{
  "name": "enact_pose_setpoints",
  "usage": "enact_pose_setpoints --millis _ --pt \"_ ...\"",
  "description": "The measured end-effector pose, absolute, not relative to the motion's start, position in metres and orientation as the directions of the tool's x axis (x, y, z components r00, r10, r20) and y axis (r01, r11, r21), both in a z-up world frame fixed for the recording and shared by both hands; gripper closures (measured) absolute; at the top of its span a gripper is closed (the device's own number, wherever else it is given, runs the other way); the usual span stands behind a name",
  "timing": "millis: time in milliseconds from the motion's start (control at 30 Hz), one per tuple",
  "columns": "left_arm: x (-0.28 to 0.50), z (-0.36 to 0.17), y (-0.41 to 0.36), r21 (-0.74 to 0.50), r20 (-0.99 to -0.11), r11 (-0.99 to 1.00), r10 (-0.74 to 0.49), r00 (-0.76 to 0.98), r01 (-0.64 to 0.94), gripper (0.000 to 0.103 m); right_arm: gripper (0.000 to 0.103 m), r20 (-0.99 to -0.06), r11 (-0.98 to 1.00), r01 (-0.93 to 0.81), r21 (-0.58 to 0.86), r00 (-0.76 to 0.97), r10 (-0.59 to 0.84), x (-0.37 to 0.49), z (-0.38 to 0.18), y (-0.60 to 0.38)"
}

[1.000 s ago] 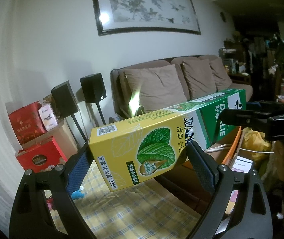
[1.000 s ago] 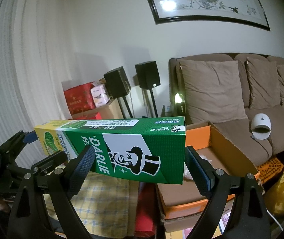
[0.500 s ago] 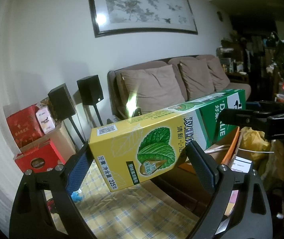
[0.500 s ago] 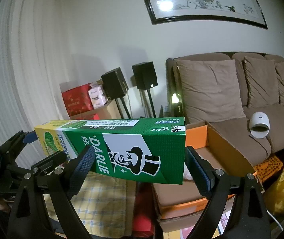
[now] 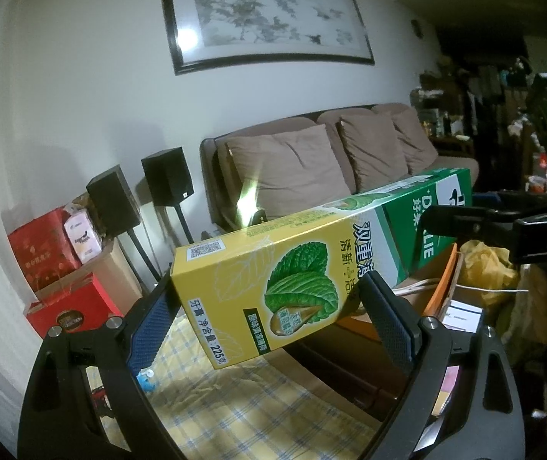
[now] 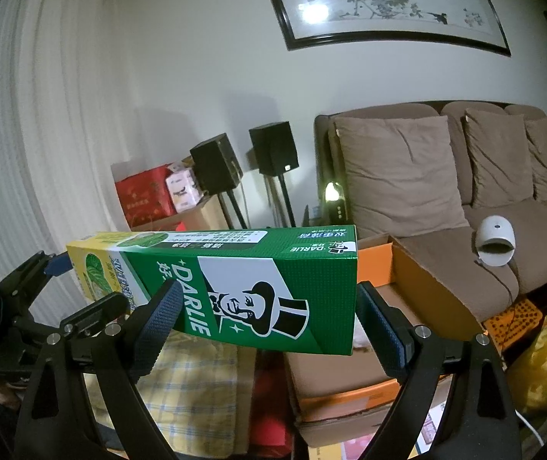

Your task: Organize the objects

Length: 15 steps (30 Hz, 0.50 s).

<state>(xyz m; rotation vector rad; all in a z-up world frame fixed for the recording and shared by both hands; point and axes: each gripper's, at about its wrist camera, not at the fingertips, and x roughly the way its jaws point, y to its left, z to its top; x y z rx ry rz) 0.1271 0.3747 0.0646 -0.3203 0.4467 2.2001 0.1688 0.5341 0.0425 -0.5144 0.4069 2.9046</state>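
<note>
- Toothpaste box (image 5: 296, 280), long, yellow at one end and green at the other, is up in the air in front of the sofa (image 5: 312, 168), carried at both ends.
- Left gripper (image 5: 269, 322) fingers are clamped on the yellow end of the box; blue pad (image 5: 150, 326) is against the box's end corner, the other pad (image 5: 388, 318) against its printed face.
- Right gripper (image 6: 266, 318) fingers are clamped on the green end; one pad (image 6: 158, 326) overlaps the DARLIE lettering, the other (image 6: 381, 329) sits at the box's end edge.
- Left wrist view only: mint leaf print and QR label on the yellow end, dark cluttered room off past the sofa's far end, the right gripper's body from the side at the box's green end.
- Right wrist view only: top-hat logo on the green end, white rounded device (image 6: 496, 241) on the sofa seat, open orange cardboard box (image 6: 400, 287) below the toothpaste box's green end, yellow bag (image 6: 542, 360) in front of the sofa.
- Right wrist view also shows the left gripper's body, with blue tape on its handle, at the box's yellow end.
- Both views: two black speakers (image 6: 246, 157) on stands beside the sofa arm, red boxes (image 5: 47, 253) further out from it, framed painting (image 5: 269, 15) above the sofa, yellow plaid cloth (image 5: 258, 414) under the toothpaste box.
</note>
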Motion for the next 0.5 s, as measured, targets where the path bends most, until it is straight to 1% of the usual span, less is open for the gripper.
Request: enact_pose_setpoints --millis 500 --pt "0.124 0.064 0.386 0.170 -0.395 -0.563 0.713 -0.579 -0.809 0.011 0.011 -0.362 -0.945 -0.237 0.225 -0.921 0.145 0.175 0.043 0.546"
